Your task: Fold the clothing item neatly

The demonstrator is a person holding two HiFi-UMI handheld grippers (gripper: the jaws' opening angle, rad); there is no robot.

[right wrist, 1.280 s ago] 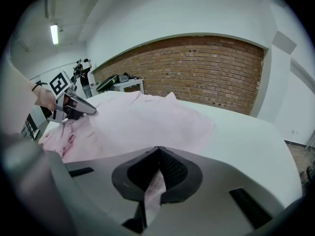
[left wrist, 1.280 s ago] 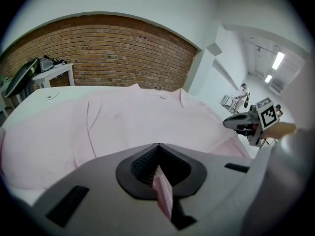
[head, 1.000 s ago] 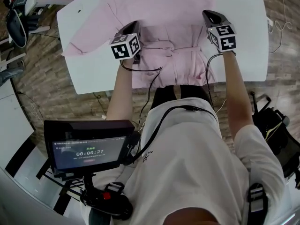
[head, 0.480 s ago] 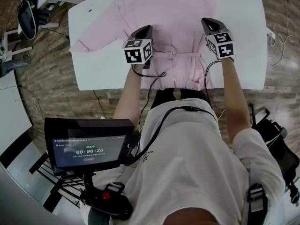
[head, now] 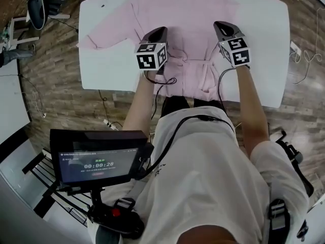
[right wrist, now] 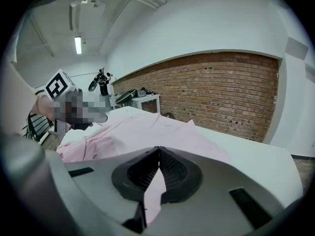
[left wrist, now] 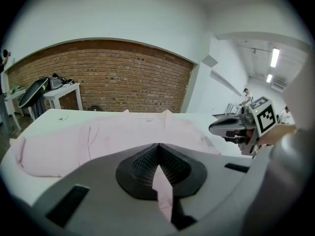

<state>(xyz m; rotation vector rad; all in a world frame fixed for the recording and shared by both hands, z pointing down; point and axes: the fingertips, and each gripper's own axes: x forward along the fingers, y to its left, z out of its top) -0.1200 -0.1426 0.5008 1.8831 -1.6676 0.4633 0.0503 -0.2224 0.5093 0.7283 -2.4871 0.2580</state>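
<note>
The left gripper (left wrist: pixel 158 156) and the right gripper (right wrist: pixel 158 157) each have their jaws pressed together on a thin fold of the pink shirt (head: pixel 188 14), raised above the near edge of the white table (head: pixel 264 44). Between them the hem (head: pixel 190 67) bunches in creases. The shirt lies front up, its long axis running away from the person, one sleeve (head: pixel 109 34) stretched leftward, the collar (left wrist: pixel 147 116) at the far end.
</note>
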